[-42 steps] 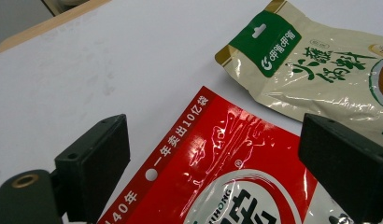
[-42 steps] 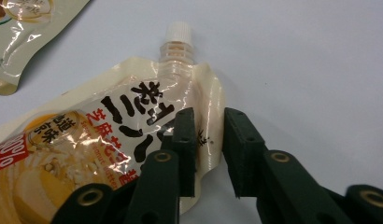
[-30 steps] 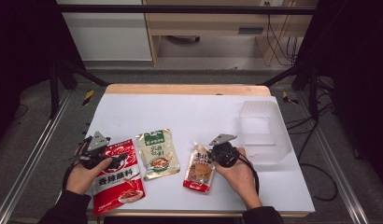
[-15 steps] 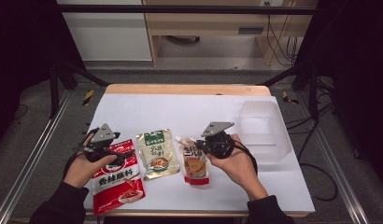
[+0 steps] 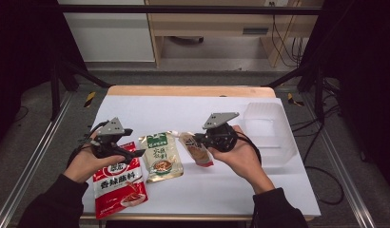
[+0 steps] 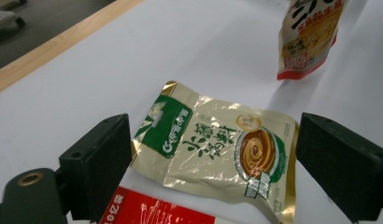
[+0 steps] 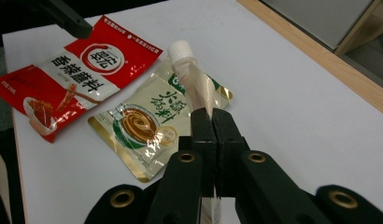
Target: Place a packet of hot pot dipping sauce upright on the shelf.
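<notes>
— Gripper on the right [image 7: 212, 122]: how was it seen?

— Its jaws were pressed together on the edge of the spouted pouch [image 5: 197, 148], which was held clear of the worktop [image 5: 193, 111]. In the right gripper view the clear film of that pouch was pinched between the two black jaws, and the white cap [image 7: 181, 49] was seen beyond them.

— And the left gripper [image 5: 118, 145]?

— Its jaws were spread wide and nothing was gripped. It was held above the top end of the red sachet [image 5: 118, 183], which lay flat near the front left of the worktop. In the left gripper view the green and gold sachet [image 6: 216, 148] was framed between the open jaws, lying flat farther off, untouched.

— Where was the held pouch placed among the others?

— It was hung just to the right of the green and gold sachet, with its lower red-edged end close over the white surface. In the left gripper view its shadow was cast on the worktop beneath it.

— Anything else on the worktop?

— A clear plastic bin [image 5: 270, 131] was stood at the right side, just beyond the right hand [image 5: 240, 159].
</notes>
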Demonstrator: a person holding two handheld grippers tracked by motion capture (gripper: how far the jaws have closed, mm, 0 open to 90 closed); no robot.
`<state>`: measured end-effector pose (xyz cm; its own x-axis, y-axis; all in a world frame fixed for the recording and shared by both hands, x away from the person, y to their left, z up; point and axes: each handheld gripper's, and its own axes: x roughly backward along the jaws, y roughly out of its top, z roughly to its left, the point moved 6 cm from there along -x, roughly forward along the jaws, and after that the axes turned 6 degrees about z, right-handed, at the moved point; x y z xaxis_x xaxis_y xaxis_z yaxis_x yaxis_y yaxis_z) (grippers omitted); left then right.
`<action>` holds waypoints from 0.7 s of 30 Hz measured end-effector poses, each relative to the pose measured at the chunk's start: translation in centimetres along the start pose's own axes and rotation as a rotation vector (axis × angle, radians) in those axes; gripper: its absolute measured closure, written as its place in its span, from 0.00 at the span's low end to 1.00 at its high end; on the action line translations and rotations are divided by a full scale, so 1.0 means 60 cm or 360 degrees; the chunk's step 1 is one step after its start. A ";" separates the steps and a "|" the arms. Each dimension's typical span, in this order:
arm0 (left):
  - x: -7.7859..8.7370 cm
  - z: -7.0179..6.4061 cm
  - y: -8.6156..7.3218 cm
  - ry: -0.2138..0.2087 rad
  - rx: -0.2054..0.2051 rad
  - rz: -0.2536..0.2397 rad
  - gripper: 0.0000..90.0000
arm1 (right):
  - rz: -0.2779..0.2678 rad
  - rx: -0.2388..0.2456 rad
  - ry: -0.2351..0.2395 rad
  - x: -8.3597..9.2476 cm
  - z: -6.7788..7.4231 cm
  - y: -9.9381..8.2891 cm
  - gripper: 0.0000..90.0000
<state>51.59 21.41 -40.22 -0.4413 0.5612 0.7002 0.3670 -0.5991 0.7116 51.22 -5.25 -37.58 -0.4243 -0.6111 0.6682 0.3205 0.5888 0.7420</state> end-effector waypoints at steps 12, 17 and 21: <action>-0.015 -0.020 0.061 -0.0044 -0.0199 0.0133 0.14 | -0.0014 0.0082 0.0030 -0.009 0.004 0.034 1.00; -0.022 -0.028 0.080 -0.0051 -0.0255 0.0147 0.16 | -0.0033 0.0089 0.0044 -0.012 0.007 0.038 1.00; -0.025 -0.033 0.093 -0.0069 -0.0285 0.0139 0.20 | -0.0041 0.0104 0.0058 -0.014 0.012 0.040 1.00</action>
<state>52.66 16.10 -37.40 -0.3770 0.5247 0.7633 0.2493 -0.7362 0.6292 51.73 -2.95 -36.39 -0.4000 -0.6448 0.6514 0.2531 0.6053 0.7546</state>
